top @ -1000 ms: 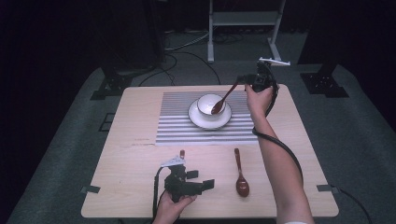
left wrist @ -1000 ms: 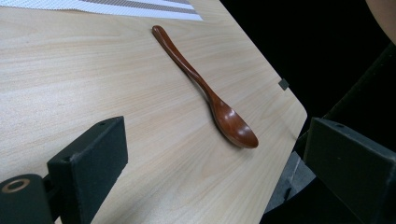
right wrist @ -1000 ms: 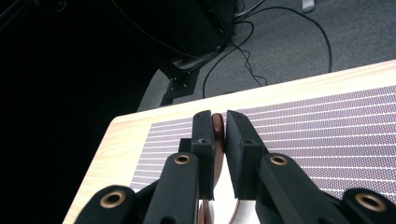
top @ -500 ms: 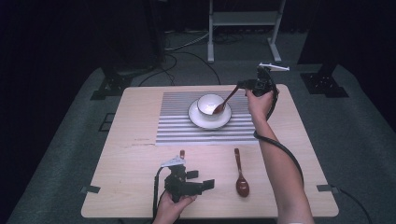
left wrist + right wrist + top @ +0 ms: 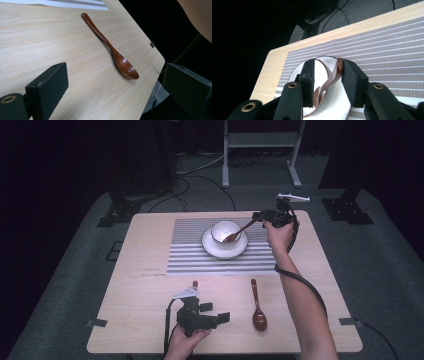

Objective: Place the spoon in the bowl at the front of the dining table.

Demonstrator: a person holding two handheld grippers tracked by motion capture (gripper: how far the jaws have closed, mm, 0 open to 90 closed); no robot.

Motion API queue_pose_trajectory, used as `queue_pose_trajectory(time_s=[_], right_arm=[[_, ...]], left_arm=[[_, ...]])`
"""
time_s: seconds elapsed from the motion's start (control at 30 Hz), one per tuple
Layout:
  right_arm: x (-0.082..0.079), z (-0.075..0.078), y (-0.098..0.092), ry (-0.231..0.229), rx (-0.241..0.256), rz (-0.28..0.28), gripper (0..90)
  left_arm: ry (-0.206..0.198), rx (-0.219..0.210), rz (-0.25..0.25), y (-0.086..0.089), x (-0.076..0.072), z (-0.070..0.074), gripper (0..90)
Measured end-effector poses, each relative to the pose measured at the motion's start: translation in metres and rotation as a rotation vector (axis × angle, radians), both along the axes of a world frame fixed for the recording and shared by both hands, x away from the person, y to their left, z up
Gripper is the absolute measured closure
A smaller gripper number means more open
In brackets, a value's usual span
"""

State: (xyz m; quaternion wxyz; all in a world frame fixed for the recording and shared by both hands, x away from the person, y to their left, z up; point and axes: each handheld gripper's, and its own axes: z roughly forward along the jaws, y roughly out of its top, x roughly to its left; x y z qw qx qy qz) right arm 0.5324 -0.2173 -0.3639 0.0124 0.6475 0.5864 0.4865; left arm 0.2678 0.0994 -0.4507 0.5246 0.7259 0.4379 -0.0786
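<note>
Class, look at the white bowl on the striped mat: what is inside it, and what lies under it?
Inside the white bowl rests the head of a brown spoon. Under it sits a white saucer on the striped mat; the bowl's bottom is hidden.

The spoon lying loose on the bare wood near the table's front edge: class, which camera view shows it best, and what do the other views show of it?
The left gripper view: the spoon lies close up between that gripper's open jaws, handle to bowl, untouched. The high view shows it small, right of the left gripper. The right gripper view looks at a different spoon.
</note>
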Motion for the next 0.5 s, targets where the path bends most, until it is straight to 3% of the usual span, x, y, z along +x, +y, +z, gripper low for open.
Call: queue_pose_trajectory(time_s=[0.5], right_arm=[[-0.01,-0.02,-0.016,0.029,0.011,0.02,59.1]], left_arm=[[0.001,0.002,0.012,0.002,0.002,-0.001,5.2]])
